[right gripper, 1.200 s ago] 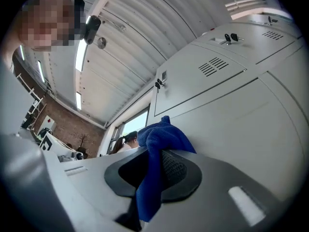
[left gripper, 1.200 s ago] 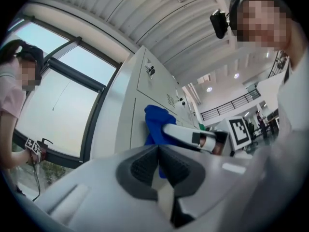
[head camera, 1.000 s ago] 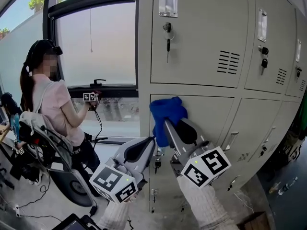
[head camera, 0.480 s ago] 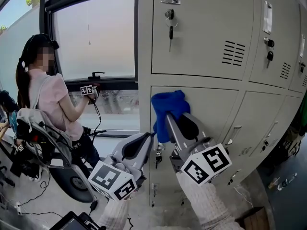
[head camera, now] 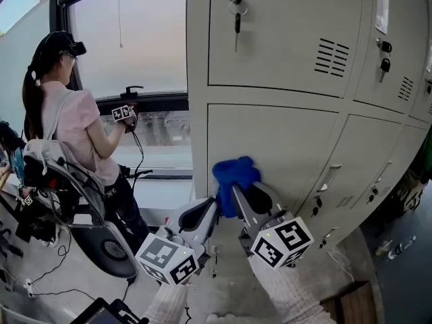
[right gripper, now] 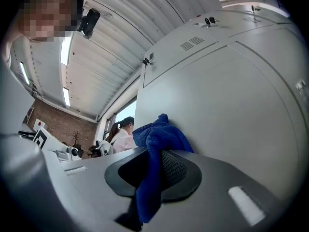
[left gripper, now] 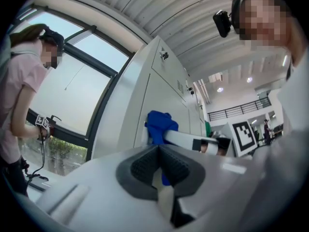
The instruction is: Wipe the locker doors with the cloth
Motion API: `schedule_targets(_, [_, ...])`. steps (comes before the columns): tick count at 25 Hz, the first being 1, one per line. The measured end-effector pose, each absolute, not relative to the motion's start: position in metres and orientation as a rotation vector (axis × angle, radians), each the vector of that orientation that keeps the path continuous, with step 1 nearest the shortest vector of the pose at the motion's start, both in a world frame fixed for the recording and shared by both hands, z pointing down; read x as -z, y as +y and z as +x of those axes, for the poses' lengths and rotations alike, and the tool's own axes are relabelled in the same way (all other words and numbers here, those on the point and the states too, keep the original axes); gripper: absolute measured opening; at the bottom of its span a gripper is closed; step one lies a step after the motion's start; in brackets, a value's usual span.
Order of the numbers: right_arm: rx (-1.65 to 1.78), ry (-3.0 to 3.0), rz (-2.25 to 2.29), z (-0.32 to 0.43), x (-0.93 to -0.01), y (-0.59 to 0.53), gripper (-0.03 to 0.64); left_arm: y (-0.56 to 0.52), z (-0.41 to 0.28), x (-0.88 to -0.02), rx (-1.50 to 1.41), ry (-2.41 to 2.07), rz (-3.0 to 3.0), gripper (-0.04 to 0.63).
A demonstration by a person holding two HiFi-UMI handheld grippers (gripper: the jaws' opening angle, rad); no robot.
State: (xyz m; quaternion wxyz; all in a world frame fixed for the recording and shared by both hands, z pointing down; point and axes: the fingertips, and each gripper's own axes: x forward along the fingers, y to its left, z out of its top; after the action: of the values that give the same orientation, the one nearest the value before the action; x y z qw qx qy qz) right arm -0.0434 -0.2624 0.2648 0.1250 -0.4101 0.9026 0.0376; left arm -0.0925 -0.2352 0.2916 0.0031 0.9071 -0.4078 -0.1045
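A blue cloth [head camera: 234, 174] is pressed against the lower-left beige locker door [head camera: 283, 140], roughly at mid-height near its left edge. My right gripper [head camera: 233, 189] is shut on the cloth, which bunches over its tips and hangs down between its pads [right gripper: 175, 169]. The cloth [right gripper: 157, 139] touches the door face in the right gripper view. My left gripper [head camera: 212, 206] hovers just left of and below the right one, shut with nothing in it. From the left gripper [left gripper: 158, 164] view the cloth [left gripper: 157, 124] shows ahead, against the locker.
Keys hang from the upper door's lock [head camera: 235, 15]. Handles and locks [head camera: 329, 178] sit on doors to the right. At the left, a person in a pink shirt [head camera: 71, 127] sits by the window [head camera: 135, 39]. Cables lie on the floor [head camera: 40, 275].
My right gripper has slid the cloth down the lower door, from its top left corner to about mid-height. The left gripper stayed shut below it.
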Motion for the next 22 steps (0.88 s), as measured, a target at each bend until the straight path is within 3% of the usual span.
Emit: schedule_targets(22, [0.248, 2.73, -1.275, -0.03, -0.401, -0.273, 0.058, -0.237, -0.073, -0.416, 0.131, -1.188, 2.578, 0.006])
